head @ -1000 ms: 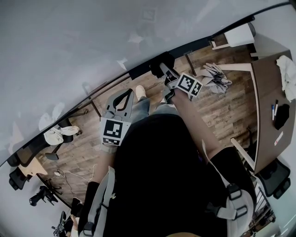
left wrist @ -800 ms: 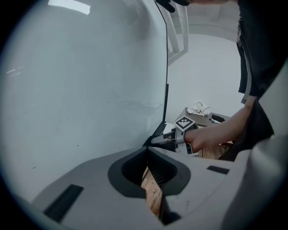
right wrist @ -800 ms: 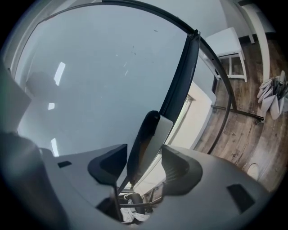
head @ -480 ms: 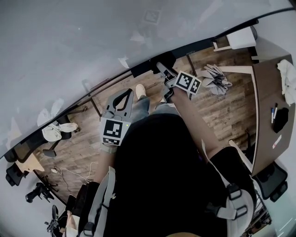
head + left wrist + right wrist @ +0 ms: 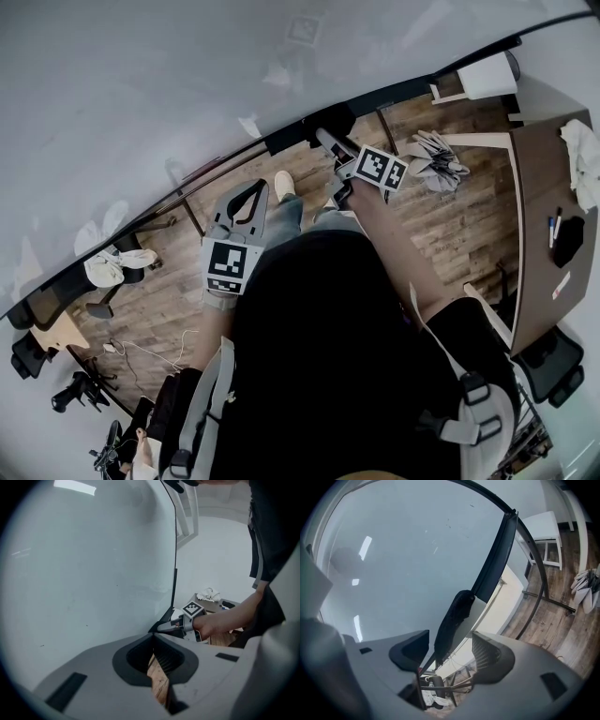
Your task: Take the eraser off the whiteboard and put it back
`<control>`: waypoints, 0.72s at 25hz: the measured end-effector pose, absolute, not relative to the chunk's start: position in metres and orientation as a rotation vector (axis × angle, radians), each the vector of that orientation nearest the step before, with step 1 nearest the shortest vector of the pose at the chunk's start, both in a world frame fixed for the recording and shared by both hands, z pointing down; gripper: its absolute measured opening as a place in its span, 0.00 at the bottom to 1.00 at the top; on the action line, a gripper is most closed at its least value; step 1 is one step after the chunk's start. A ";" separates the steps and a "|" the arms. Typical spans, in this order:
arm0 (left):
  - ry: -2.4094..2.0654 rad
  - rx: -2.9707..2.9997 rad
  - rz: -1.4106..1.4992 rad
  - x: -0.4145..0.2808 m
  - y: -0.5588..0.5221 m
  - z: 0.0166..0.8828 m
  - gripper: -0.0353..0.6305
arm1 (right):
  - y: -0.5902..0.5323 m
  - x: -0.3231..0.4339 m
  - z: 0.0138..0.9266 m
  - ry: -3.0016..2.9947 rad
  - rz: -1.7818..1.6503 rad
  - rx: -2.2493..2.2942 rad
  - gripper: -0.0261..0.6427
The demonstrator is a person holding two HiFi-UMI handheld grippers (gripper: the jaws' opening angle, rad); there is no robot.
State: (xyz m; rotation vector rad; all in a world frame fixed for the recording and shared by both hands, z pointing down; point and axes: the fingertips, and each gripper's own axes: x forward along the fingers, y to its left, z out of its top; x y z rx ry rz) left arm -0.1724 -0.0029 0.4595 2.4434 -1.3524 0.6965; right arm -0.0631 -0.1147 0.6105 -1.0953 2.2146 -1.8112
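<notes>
**A:** Where is the eraser?

**B:** The black, fuzzy-looking oblong eraser (image 5: 454, 613) sits against the glossy pale whiteboard (image 5: 393, 555), at its lower edge beside the dark frame strip (image 5: 497, 559). It stands between the jaws of the right gripper (image 5: 450, 639). Those jaws are opening, and neither pad presses on it.

**A:** And the other hand?

**B:** The left gripper (image 5: 154, 637) hangs near the board's face, jaws together and empty.

**A:** How will the eraser handle?

**B:** I'd judge it light, soft on the wiping face and firmer at the back. It probably clings to the board only weakly. Take it by the two long sides, mid-length, with a modest squeeze. A grip near one end could twist it, and on that smooth board it may slide.
</notes>
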 end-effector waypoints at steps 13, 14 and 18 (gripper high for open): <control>-1.217 2.577 0.673 -0.138 -0.022 0.453 0.06 | -0.111 -0.012 0.579 2.319 -1.608 -1.245 0.45; -1.203 2.589 0.670 -0.134 -0.024 0.451 0.07 | -0.111 -0.006 0.575 2.336 -1.577 -1.270 0.45; -1.130 2.646 0.656 -0.111 -0.033 0.448 0.06 | -0.110 0.023 0.551 2.415 -1.399 -1.374 0.38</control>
